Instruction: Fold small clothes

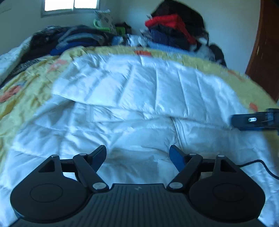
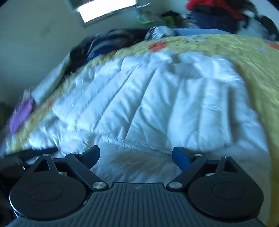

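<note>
We look across a bed point(image 1: 218, 68) covered by a yellow spread with orange patches; behind it stand a pale wall and a bright window point(image 1: 69, 5), and a brown door point(image 1: 266, 52) shows at the right edge of the left wrist view; heaps of dark, blue and red clothes point(image 1: 170, 33) lie along the far side of the bed. A white quilted garment point(image 1: 139, 90) lies spread over the middle of the spread, its upper layer folded over the lower one; in the right wrist view it point(image 2: 157, 97) fills the centre, and a purple cloth point(image 2: 21, 113) lies at the left edge of the bed. Our left tool point(image 1: 137, 155) hovers over the near part of the garment, its blue-padded jaws standing apart with nothing clamped; our right tool point(image 2: 136, 155) does likewise, jaws wide, only white fabric below them. The right tool's tip shows at the right of the left view, beside the garment's edge; both views are blurred.
</note>
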The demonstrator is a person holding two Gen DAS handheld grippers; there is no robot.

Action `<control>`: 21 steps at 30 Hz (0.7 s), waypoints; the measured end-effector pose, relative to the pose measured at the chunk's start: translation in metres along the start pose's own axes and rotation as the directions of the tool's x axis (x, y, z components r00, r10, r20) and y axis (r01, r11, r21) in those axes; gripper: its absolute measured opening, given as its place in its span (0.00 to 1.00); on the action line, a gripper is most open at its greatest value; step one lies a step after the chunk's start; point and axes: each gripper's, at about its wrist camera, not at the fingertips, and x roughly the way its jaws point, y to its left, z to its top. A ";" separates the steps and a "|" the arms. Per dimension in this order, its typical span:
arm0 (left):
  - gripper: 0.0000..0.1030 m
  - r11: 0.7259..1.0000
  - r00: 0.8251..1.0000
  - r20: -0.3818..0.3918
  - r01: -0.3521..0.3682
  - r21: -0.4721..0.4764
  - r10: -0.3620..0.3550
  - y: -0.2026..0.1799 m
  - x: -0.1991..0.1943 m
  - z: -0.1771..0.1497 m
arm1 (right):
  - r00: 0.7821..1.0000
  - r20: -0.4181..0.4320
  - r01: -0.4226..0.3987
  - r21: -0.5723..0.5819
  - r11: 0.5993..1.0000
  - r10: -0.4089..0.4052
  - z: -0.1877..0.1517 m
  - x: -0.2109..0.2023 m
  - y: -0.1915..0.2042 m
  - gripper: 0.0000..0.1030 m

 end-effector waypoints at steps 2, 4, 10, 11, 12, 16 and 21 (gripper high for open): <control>0.77 1.000 0.999 0.047 -0.011 -0.017 0.012 0.012 -0.024 0.000 | 0.999 0.041 -0.033 0.072 0.997 0.030 -0.005 -0.033 -0.009 0.91; 0.77 0.998 0.994 0.106 -0.029 -0.059 0.035 0.035 -0.057 -0.001 | 0.997 0.071 -0.035 0.124 0.992 0.026 -0.011 -0.068 -0.020 0.91; 0.77 0.934 0.893 0.283 -0.306 -0.184 0.349 0.134 -0.147 0.010 | 0.901 0.270 0.308 0.153 0.939 -0.339 -0.021 -0.216 -0.063 0.93; 0.77 0.911 0.863 0.298 -0.369 -0.184 0.409 0.149 -0.158 0.015 | 0.862 0.290 0.385 0.161 0.909 -0.416 -0.020 -0.238 -0.070 0.93; 0.77 0.885 0.828 0.314 -0.433 -0.171 0.465 0.162 -0.169 0.019 | 0.807 0.302 0.484 0.155 0.861 -0.508 -0.018 -0.261 -0.076 0.93; 0.82 0.805 0.755 0.299 -0.587 -0.088 0.583 0.191 -0.198 0.035 | 0.526 0.317 0.821 0.052 0.569 -0.789 -0.016 -0.329 -0.085 0.96; 0.82 0.921 0.907 0.163 -0.377 -0.098 0.389 0.168 -0.173 0.001 | 0.407 0.348 0.913 -0.159 0.375 -0.844 -0.047 -0.328 -0.071 1.00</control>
